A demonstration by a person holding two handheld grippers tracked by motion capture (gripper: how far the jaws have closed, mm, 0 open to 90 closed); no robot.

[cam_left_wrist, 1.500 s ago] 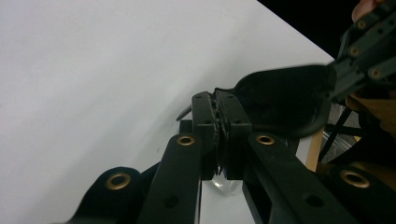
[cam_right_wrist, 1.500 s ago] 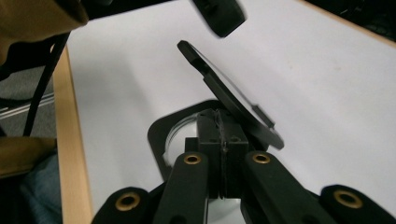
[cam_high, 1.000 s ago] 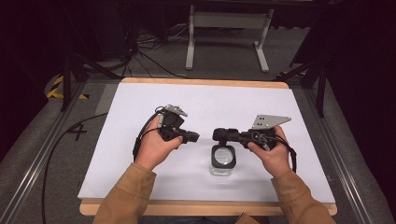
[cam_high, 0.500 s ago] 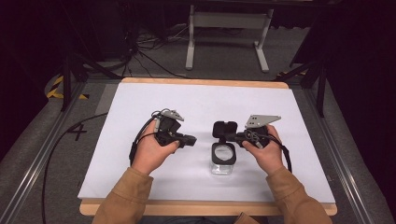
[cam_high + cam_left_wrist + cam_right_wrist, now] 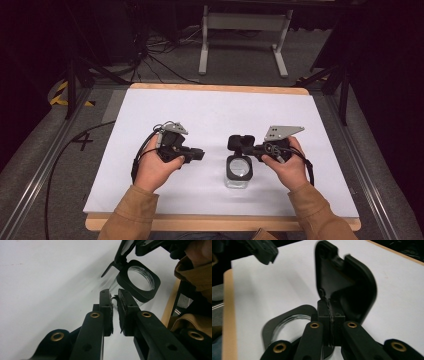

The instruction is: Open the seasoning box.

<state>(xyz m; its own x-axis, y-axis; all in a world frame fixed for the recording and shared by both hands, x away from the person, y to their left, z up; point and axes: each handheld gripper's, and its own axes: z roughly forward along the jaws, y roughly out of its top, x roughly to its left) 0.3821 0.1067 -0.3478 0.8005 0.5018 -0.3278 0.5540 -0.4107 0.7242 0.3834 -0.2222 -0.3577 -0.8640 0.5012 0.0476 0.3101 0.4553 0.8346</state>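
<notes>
A clear jar [image 5: 239,175] with a black square rim [image 5: 152,287] stands on the white table, right of centre. Its black hinged lid [image 5: 241,141] is flipped up behind the opening. My right gripper [image 5: 248,148] is shut on the lid's [image 5: 352,282] lower edge, seen close in the right gripper view [image 5: 329,303]. My left gripper [image 5: 200,154] hovers left of the jar and apart from it. Its jaws [image 5: 113,293] have just been opening and show a narrow gap with nothing between them.
The white sheet [image 5: 210,115] covers a wooden-edged table [image 5: 220,89]. A cable trails off the left side toward the floor. A metal stand [image 5: 242,22] is on the floor beyond the far edge. Sleeved forearms enter from the bottom.
My left gripper has drawn back a little from the jar, leftward and toward the person, and its jaws have parted slightly. The right gripper still holds the lid up, barely shifted.
</notes>
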